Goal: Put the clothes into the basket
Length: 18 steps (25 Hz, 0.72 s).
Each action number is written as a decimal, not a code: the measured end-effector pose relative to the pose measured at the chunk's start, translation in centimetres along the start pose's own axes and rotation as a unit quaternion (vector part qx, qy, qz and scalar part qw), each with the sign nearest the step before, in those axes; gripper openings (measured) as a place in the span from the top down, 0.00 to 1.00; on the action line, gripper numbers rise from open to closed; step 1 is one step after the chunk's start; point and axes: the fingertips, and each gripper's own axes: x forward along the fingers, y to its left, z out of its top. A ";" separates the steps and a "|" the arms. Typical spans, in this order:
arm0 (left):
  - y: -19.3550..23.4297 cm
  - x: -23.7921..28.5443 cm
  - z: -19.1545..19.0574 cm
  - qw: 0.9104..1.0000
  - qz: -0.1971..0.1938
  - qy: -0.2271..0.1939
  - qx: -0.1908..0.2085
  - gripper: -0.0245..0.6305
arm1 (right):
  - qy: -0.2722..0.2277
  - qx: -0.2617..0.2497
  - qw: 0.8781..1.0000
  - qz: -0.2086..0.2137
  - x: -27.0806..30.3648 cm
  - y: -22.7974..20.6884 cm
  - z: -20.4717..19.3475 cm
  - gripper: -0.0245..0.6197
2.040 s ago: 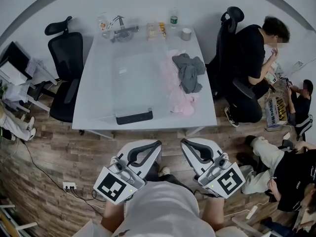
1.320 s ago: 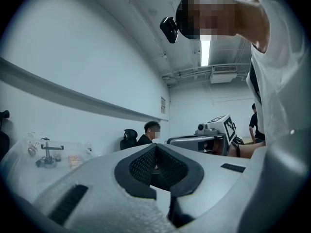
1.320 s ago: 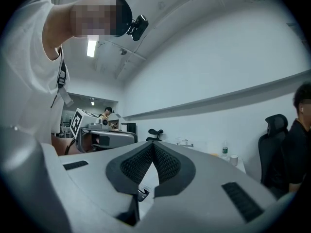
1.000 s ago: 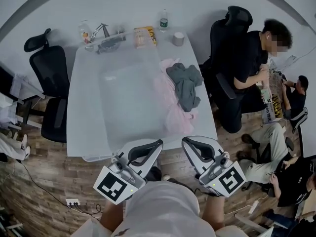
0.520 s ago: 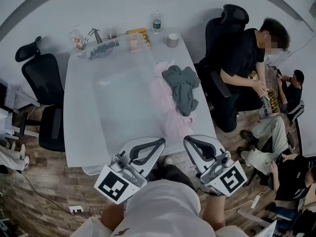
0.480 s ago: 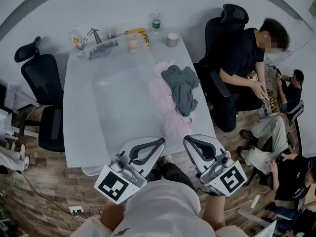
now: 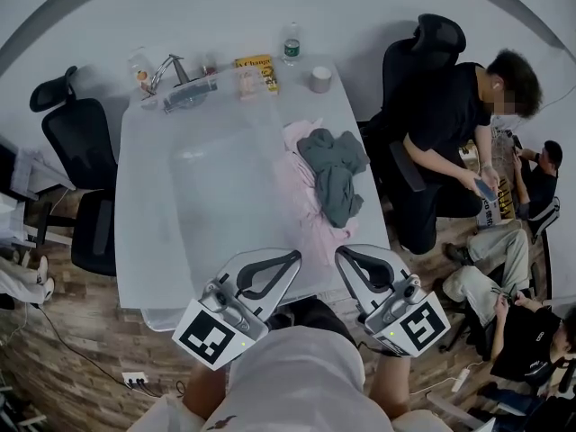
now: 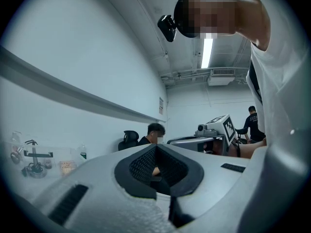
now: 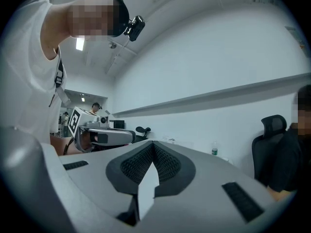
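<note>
Wood flooring surrounds the white desk (image 7: 144, 205), with office chairs at its left and right sides and a seated person (image 7: 454, 115) off to the right. A clear basket (image 7: 180, 187) stands in the middle of the desk and looks empty. The clothes lie just right of it: a grey garment (image 7: 331, 165) rests on top of a pink garment (image 7: 306, 219), whose left edge touches or overlaps the basket wall.

You hold the left gripper (image 7: 270, 273) and right gripper (image 7: 360, 268) close to your body at the near edge of the desk. Both have their jaws together with nothing between them, well apart from the clothes.

Judged step: approach, with no garment moved yet. Next, reach the right gripper forward over the grey garment, part its jaws, and pinch a raised fold before lifting it left into the basket.
</note>
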 end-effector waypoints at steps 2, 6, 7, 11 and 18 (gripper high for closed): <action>0.6 0.8 -0.2 1.000 0.004 0.004 -0.001 0.95 | 0.002 0.002 1.000 0.003 0.3 -1.0 -0.2 0.95; 1.4 2.1 -0.5 1.000 0.008 0.008 -0.001 0.95 | 0.002 0.007 1.000 0.006 0.8 -2.6 -0.6 0.95; 1.6 2.4 -0.6 1.000 0.008 0.009 -0.001 0.95 | 0.002 0.008 1.000 0.006 0.9 -2.9 -0.7 0.95; 2.4 3.8 -0.7 1.000 0.009 0.013 -0.003 0.95 | 0.003 0.010 1.000 0.008 1.3 -4.4 -0.9 0.95; 3.6 5.9 -1.1 1.000 0.009 0.021 -0.005 0.95 | 0.010 0.019 1.000 0.005 1.8 -7.0 -1.7 0.95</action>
